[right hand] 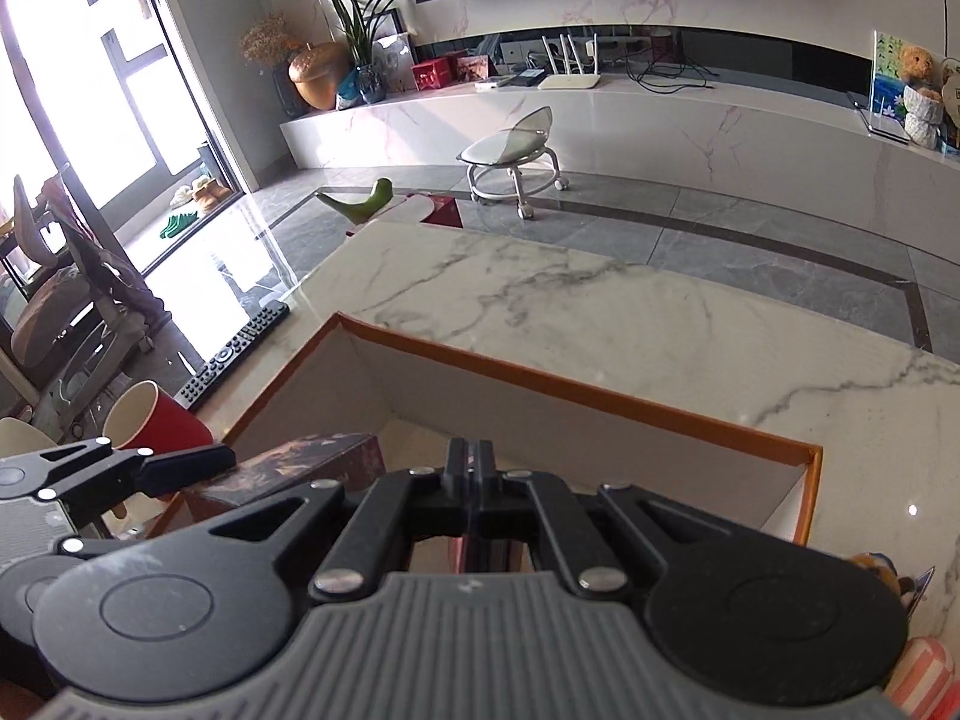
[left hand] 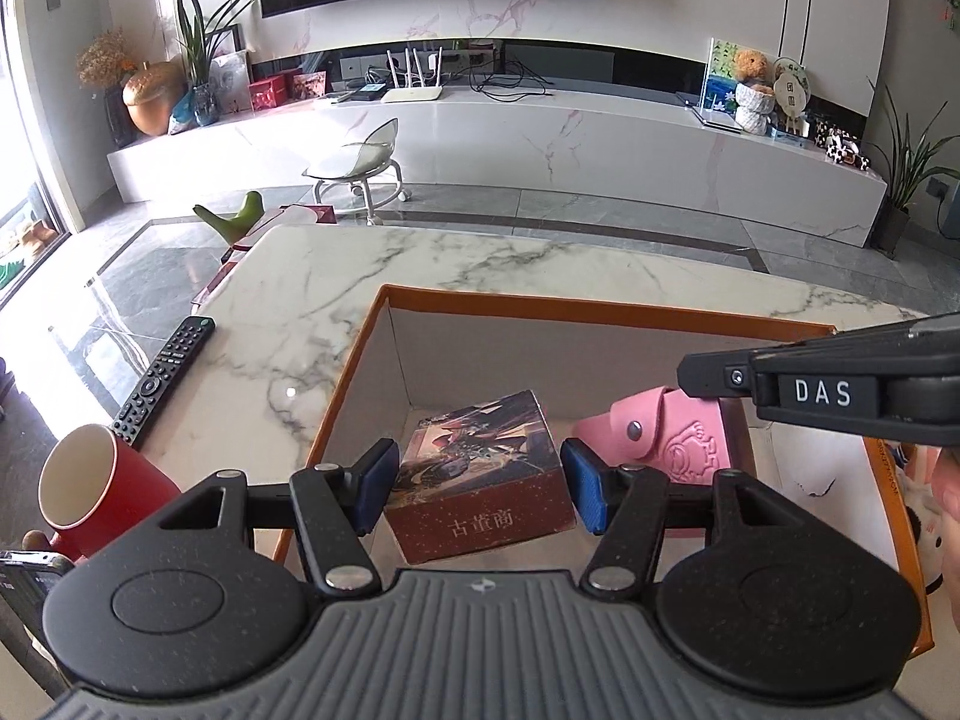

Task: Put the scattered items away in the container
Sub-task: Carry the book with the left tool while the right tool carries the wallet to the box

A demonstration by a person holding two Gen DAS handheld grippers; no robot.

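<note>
An orange-rimmed cardboard container stands on the marble table. My left gripper holds a dark red picture box with Chinese lettering, its blue pads pressed on both sides, over the container's near left part. My right gripper comes in from the right, and a pink snap-button pouch hangs from its tip inside the container. In the right wrist view the right gripper is pinched shut on a thin pink edge, with the picture box to its left.
A red cup and a black remote sit left of the container, with a phone at the near left edge. A plush toy lies right of the container. A green bird ornament stands beyond the table's far corner.
</note>
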